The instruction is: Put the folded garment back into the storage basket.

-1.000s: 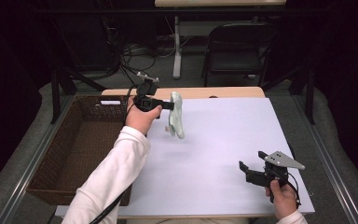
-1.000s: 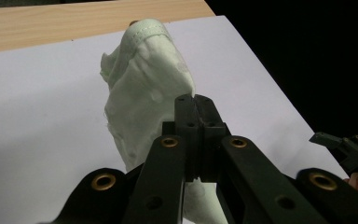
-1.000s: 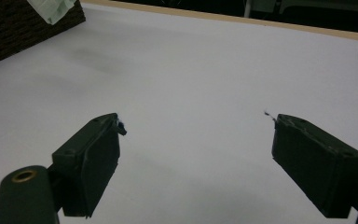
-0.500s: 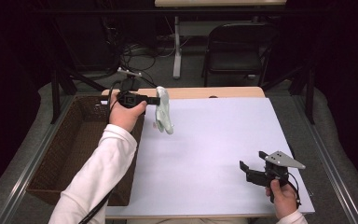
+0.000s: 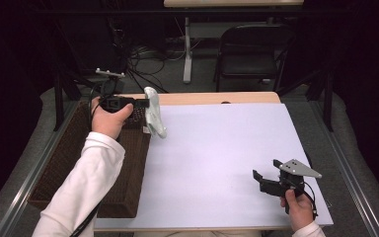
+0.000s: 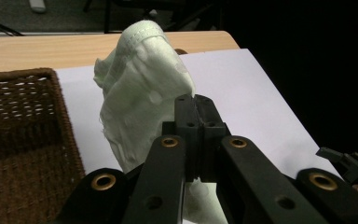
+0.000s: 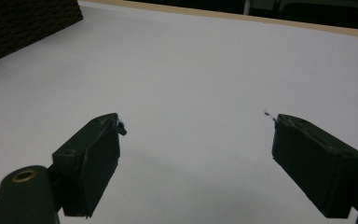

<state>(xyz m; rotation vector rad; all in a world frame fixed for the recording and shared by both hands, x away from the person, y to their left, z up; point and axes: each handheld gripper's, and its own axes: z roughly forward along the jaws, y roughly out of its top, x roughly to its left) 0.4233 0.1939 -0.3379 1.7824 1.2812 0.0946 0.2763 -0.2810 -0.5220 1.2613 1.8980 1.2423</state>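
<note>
Clamped tight, the left claw [image 5: 147,102] has the pale green cloth [image 5: 154,117] pinched by its upper end. In the left gripper view its two black jaws stand pressed together with no gap, the fabric bunched around and in front of them. The claw lies level in the high view, pointing away from the wicker basket [image 5: 59,168] toward the white tabletop [image 5: 217,148].

The cloth hangs off the tabletop — its long axis runs close to upright, the gripped, hemmed end at the top and the loose end pointing down. The lower end trails a little to the side away from the basket, so the whole piece leans slightly. It hangs just beside the basket's far corner, over the edge of the white sheet, with nothing of it inside the basket. In the left gripper view the cloth [image 6: 140,88] rises as a crumpled, folded mass with a stitched band across its top; the basket's woven rim [image 6: 23,79] lies just beside it.

Well away from the basket, near the tabletop's opposite near corner, the right claw [image 5: 265,170] is held low in the person's hand. Its jaws stand wide apart — the right gripper view shows bare white surface between its fingertips [image 7: 102,140], and it has hold of nothing.
</note>
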